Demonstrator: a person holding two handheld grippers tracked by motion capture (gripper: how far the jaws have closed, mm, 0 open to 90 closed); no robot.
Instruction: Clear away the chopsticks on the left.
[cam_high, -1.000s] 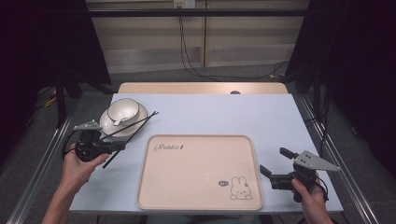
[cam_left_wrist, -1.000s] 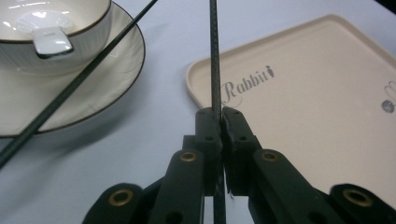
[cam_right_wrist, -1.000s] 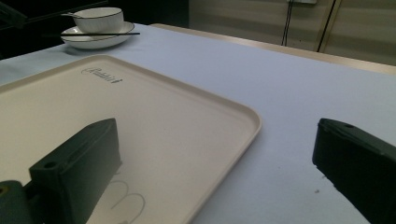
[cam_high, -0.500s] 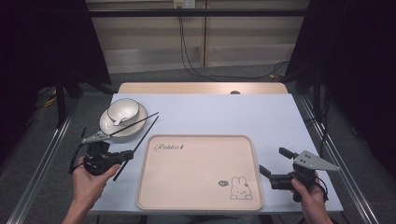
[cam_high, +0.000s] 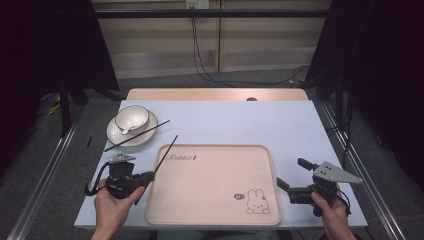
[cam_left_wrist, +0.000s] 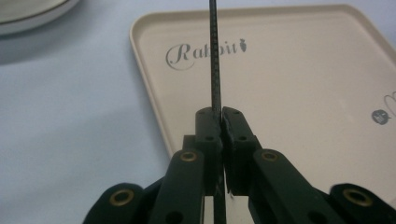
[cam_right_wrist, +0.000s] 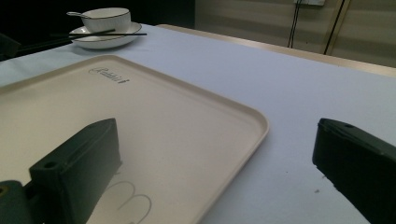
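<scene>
The left tool (cam_high: 142, 179) sits at about 8 o'clock on the counter (cam_high: 240, 125), just off the tray's (cam_high: 210, 210) left edge. Its jaws are pinched tight on a black chopstick (cam_high: 166, 155), which slants up toward 1 o'clock so that its far end hangs over the tray's top left corner. In the left gripper view the chopstick (cam_left_wrist: 215, 56) runs straight up from between the closed jaws of the tool (cam_left_wrist: 221, 122), crossing the script printed on the tray (cam_left_wrist: 299, 84).

A second chopstick (cam_high: 137, 135) lies across the plate (cam_high: 116, 136) at 10 o'clock, its tip reaching toward the counter's middle. A bowl (cam_high: 132, 118) stands on that plate with a spoon (cam_high: 125, 130) resting in it.

The right tool (cam_high: 292, 177) rests at about 4 o'clock, just off the tray's right edge, near the rabbit drawing (cam_high: 257, 201). Its jaws stand wide with nothing between them; in the right gripper view the tool (cam_right_wrist: 215, 154) spans the tray's (cam_right_wrist: 187, 116) near corner, one jaw over the tray and the other over the bare counter (cam_right_wrist: 289, 93).
</scene>
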